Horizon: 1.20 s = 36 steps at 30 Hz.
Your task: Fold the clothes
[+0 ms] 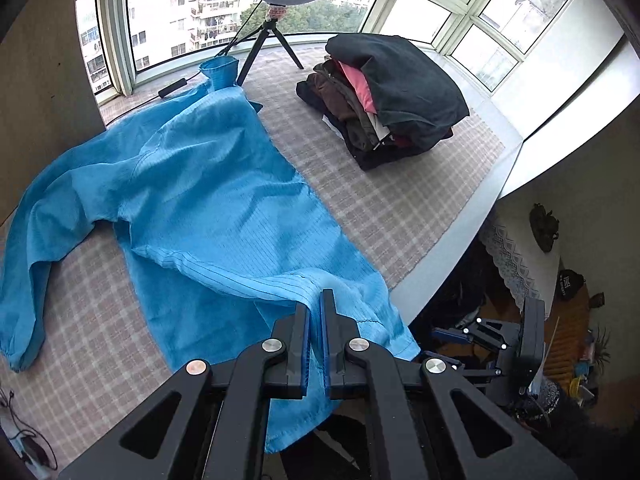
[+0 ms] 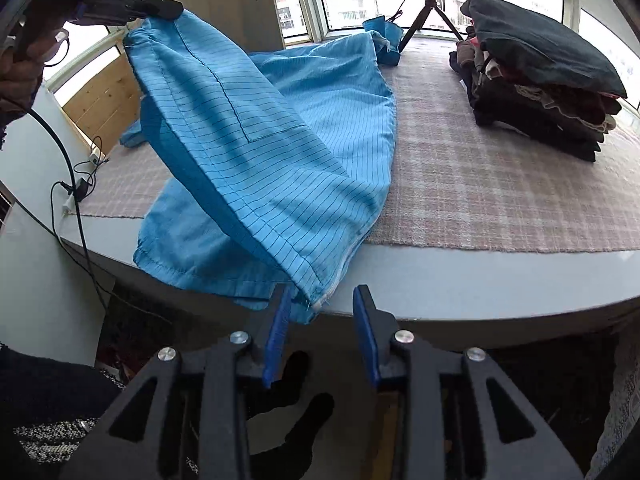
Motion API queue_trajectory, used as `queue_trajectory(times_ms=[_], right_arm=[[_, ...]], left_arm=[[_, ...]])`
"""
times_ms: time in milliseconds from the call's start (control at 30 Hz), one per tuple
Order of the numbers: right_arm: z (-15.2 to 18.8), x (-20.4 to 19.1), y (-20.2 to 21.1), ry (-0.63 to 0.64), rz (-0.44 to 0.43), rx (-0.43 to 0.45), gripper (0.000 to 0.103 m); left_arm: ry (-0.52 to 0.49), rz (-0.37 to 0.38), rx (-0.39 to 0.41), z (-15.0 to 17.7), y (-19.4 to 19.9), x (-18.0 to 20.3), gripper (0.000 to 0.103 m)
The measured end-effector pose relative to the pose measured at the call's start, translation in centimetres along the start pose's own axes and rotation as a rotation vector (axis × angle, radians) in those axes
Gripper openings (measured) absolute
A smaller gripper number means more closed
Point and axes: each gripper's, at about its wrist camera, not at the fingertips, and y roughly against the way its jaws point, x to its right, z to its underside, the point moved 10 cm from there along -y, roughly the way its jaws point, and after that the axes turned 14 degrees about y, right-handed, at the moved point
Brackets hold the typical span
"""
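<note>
The thin blue pinstriped garment (image 1: 192,184), a light work coat by the look of it, lies spread across the pale checked woven mat (image 1: 400,208) on the white surface (image 2: 440,280), with its hem end hanging over the near edge. It looks soft and nearly weightless: it drapes in slack folds and tents wherever it is lifted, so it will likely sag and slide unless held at two points. Stitched edges are the surest places to take hold, the hem corners and the zip edge (the white zip tape shows at the lower corner).

The left tongs (image 1: 316,320) are closed tight on a fold of the hem and hold it raised above the surface. The right tongs (image 2: 322,312) stand partly open right at the hanging zip corner; the cloth touches the left blue pad, but nothing is pinched.

Beyond, a stack of folded dark clothes (image 1: 384,96) sits well apart, near a black tripod with a ring light (image 1: 276,20).
</note>
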Motion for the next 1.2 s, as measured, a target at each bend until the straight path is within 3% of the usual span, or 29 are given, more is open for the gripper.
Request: queue_trajectory(times_ms=[67, 200, 267, 333, 433, 533, 767, 833, 867, 967, 1000, 1100, 1200], right_arm=[[0.5, -1.8, 0.3, -0.033, -0.084, 0.015, 0.032], [0.3, -5.7, -2.9, -0.038, -0.191, 0.001, 0.032], [0.1, -5.1, -5.5, -0.078, -0.151, -0.028, 0.032], [0.4, -3.4, -6.7, -0.101, -0.026, -0.064, 0.032], [0.9, -2.4, -5.9, -0.119, 0.069, -0.070, 0.032], [1.3, -2.3, -4.7, -0.151, 0.108, -0.054, 0.032], [-0.2, -2.2, -7.5, -0.148, 0.141, -0.074, 0.032], [-0.5, -2.1, -7.3, -0.192, 0.114, -0.039, 0.017], [-0.6, -1.7, -6.3, -0.241, 0.105, -0.006, 0.001], [1.2, 0.5, -1.9, -0.409, 0.173, 0.127, 0.001], [2.5, 1.1, -1.6, -0.487, 0.166, 0.136, 0.001], [4.8, 1.2, -3.6, -0.521, 0.152, 0.037, 0.001], [5.4, 0.4, -4.1, -0.498, 0.154, -0.005, 0.001]], left_arm=[[-0.016, 0.001, -0.014, 0.0, -0.4, 0.1, 0.004], [-0.073, -0.006, -0.041, 0.0, -1.0, 0.8, 0.004], [-0.100, 0.006, -0.049, -0.1, -1.0, 1.2, 0.004], [-0.123, 0.013, -0.062, -0.1, -1.0, 1.4, 0.004], [-0.153, 0.020, -0.078, 0.0, -0.9, 1.3, 0.004], [-0.164, 0.034, -0.085, -0.1, -0.8, 1.0, 0.004], [-0.208, 0.046, -0.103, 0.2, -0.9, 1.4, 0.004], [-0.219, 0.048, -0.102, 0.4, -0.7, 1.5, 0.004], [-0.222, 0.052, -0.103, 0.5, -0.6, 1.5, 0.004], [-0.234, 0.070, -0.104, 1.3, -0.3, 1.8, 0.004], [-0.242, 0.078, -0.110, 1.8, -0.4, 2.0, 0.004], [-0.266, 0.075, -0.129, 3.0, -1.0, 2.3, 0.004], [-0.288, 0.067, -0.128, 3.8, -1.1, 2.4, 0.004]])
